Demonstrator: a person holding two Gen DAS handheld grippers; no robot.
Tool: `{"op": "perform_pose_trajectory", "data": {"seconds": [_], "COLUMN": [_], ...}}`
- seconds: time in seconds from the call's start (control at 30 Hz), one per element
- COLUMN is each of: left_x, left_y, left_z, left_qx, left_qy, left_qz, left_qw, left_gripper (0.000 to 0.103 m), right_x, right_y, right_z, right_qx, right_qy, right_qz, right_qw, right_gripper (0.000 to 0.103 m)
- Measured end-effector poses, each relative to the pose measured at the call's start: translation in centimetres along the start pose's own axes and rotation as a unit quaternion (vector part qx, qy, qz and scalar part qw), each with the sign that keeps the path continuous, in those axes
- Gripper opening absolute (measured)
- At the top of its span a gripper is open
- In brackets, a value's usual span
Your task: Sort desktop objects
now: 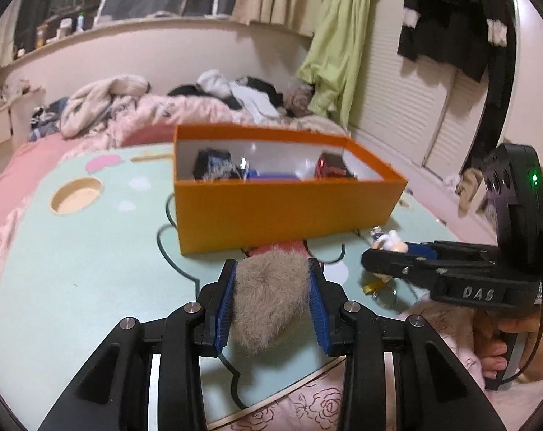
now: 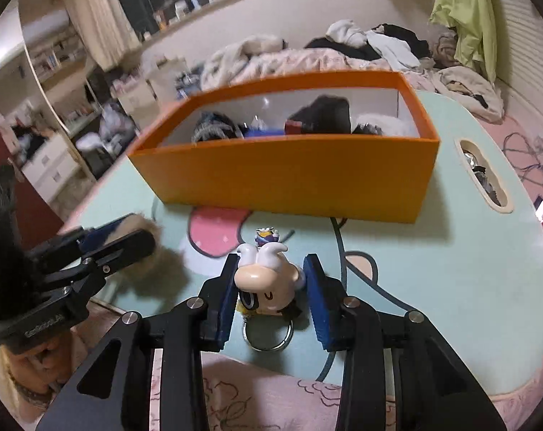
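An orange box (image 1: 271, 212) with several small items inside stands on the pale green lap table (image 1: 92, 251); it also shows in the right wrist view (image 2: 289, 179). My left gripper (image 1: 271, 287) is shut on a tan furry pompom (image 1: 269, 294) just in front of the box. My right gripper (image 2: 269, 283) is shut on a white cartoon figure keychain (image 2: 268, 283), whose metal ring (image 2: 268, 337) hangs below. The right gripper also shows in the left wrist view (image 1: 379, 255), to the right of the left one.
The table (image 2: 451, 269) has a round cup hole (image 1: 75, 195) at the left and a slot (image 2: 483, 176) at the right. A bed with heaped clothes (image 1: 163, 100) lies behind. Pink bedding (image 2: 271, 402) lies under the table's near edge.
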State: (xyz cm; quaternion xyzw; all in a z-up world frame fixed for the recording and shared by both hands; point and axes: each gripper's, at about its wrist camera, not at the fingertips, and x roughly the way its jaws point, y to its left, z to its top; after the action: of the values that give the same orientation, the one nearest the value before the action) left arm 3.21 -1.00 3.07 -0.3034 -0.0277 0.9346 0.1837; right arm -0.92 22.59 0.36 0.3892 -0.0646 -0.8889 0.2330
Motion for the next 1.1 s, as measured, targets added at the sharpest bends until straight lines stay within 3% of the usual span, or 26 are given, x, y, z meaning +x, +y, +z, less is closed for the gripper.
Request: {"op": "perform_pose_trajectory", "data": {"seconds": [0.13,0.33,0.37,0.4,0.43,0.5,0.57,0.6,0.67,0.8,0.83,1.1], "left_x": [-1.1,0.8,1.9,3.7,5.5,8.5,10.6,10.3,10.3,9.2,9.0,6.9], "left_y": [-0.3,-1.6,-1.5,-1.1,-0.8,-0.5,0.0,-0.4,-0.9,-0.3,-0.2,1.1], "left_z": [2.4,10.5,11.4,12.2,12.3,11.5,10.0,9.4,8.9,8.6,8.5,6.7], "left_qx": [0.001,0.014,0.005,-0.005,-0.01,-0.003,-0.005,0.022,0.05,0.04,0.04,0.025], "left_qy": [-0.02,-0.041,-0.034,-0.011,0.013,0.055,0.095,0.075,0.08,0.073,0.071,0.047], "left_qz": [-0.02,-0.009,0.002,0.018,0.032,0.039,0.037,0.047,0.075,0.088,0.094,0.121], "left_qw": [0.9996,0.999,0.9994,0.9998,0.9994,0.9977,0.9948,0.9958,0.9927,0.9926,0.9922,0.9912], "left_gripper": [0.036,0.037,0.053,0.086,0.094,0.095,0.092,0.09,0.086,0.073,0.072,0.071], "right_x": [-2.3,-4.0,-3.7,-3.3,-2.2,0.2,1.8,1.8,2.0,3.1,3.3,3.3], "right_y": [0.5,1.2,1.0,0.8,0.5,-0.9,-2.4,-2.3,-2.0,-1.9,-2.1,0.6], "right_z": [1.5,8.7,9.9,10.5,11.0,10.8,9.3,8.1,7.5,7.9,8.0,7.5], "right_qx": [-0.01,-0.013,-0.013,-0.016,-0.018,-0.005,0.02,0.002,-0.023,-0.007,0.005,-0.024], "right_qy": [-0.05,-0.109,-0.111,-0.108,-0.094,-0.049,-0.015,-0.042,-0.055,-0.04,-0.037,-0.044], "right_qz": [0.01,0.002,-0.007,-0.017,-0.04,-0.083,-0.088,-0.102,-0.112,-0.08,-0.06,-0.052], "right_qw": [0.999,0.994,0.994,0.994,0.995,0.995,0.996,0.994,0.992,0.996,0.997,0.997], "right_gripper": [0.037,0.037,0.037,0.038,0.041,0.053,0.055,0.054,0.054,0.057,0.057,0.057]}}
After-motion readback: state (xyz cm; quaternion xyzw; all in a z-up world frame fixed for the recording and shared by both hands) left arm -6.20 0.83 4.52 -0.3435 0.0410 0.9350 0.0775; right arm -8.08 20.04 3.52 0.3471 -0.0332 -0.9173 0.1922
